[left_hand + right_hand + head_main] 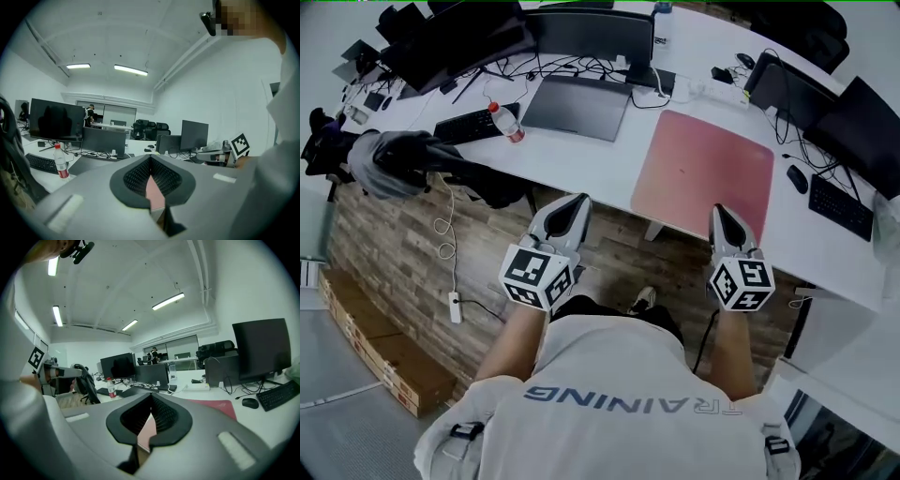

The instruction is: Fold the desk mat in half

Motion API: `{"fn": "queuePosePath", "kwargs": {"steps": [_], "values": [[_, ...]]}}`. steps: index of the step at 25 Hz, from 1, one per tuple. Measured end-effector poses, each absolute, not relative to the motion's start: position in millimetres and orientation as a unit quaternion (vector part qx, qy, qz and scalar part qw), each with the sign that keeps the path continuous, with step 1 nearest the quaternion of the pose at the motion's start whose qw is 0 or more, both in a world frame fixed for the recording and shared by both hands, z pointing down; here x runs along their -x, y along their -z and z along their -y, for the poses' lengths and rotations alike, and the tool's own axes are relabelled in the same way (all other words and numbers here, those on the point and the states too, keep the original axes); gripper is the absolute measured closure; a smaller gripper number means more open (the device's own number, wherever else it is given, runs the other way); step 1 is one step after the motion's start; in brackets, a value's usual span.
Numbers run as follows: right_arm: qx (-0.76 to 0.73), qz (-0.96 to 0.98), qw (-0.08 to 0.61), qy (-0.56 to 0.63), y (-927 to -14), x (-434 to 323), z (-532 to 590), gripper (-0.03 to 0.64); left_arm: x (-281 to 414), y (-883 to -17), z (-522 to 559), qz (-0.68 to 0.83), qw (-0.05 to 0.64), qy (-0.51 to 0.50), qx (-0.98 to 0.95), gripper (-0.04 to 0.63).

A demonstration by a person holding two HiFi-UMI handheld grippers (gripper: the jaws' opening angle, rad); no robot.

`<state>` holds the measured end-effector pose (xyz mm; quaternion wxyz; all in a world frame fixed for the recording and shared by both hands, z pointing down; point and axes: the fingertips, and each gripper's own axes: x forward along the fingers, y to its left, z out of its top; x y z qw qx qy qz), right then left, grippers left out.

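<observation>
A pink desk mat [703, 173] lies flat and unfolded on the white desk [609, 159], its near edge along the desk's front edge. My left gripper [580, 201] hovers over the wooden floor just short of the desk, left of the mat's near left corner, its jaws shut and empty. My right gripper [719, 210] points at the mat's near edge, its tips close to it, also shut on nothing. In the left gripper view the mat [153, 193] shows only between the pads. In the right gripper view the mat [215, 405] stretches ahead to the right.
Left of the mat lie a flat dark grey pad [577, 105], a water bottle [506, 122] and a black keyboard [473, 125]. Monitors and cables line the desk's back. Right of the mat are a mouse [797, 178] and another keyboard [842, 206]. A chair with a jacket [403, 161] stands at left.
</observation>
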<state>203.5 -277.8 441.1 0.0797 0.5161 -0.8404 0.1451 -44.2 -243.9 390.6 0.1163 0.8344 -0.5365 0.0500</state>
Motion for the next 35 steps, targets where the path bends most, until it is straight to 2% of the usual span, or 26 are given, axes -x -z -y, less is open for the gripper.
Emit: {"fn": "queuePosePath", "kwargs": {"steps": [6, 20, 22, 28, 35], "values": [[-0.514, 0.839, 0.084, -0.16, -450.7, -205.5, 306.3, 0.603, 32.9, -399.1, 274.9, 0.524, 0.126, -0.055, -0.84, 0.595], [-0.526, 0.822, 0.142, -0.167, -472.2, -131.8, 346.0, 0.584, 81.5, -434.6, 349.7, 0.454, 0.168, -0.057, -0.873, 0.595], [-0.504, 0.829, 0.168, -0.173, -484.2, -114.9, 347.2, 0.527, 84.7, -439.5, 349.8, 0.448, 0.171, -0.06, -0.876, 0.595], [-0.445, 0.824, 0.298, -0.184, -547.9, -79.8, 349.6, 0.464, 88.0, -450.9, 343.9, 0.443, 0.183, -0.066, -0.875, 0.595], [-0.384, 0.784, 0.44, -0.211, -651.5, -54.1, 340.8, 0.453, 97.3, -474.1, 336.7, 0.455, 0.205, -0.075, -0.863, 0.595]]}}
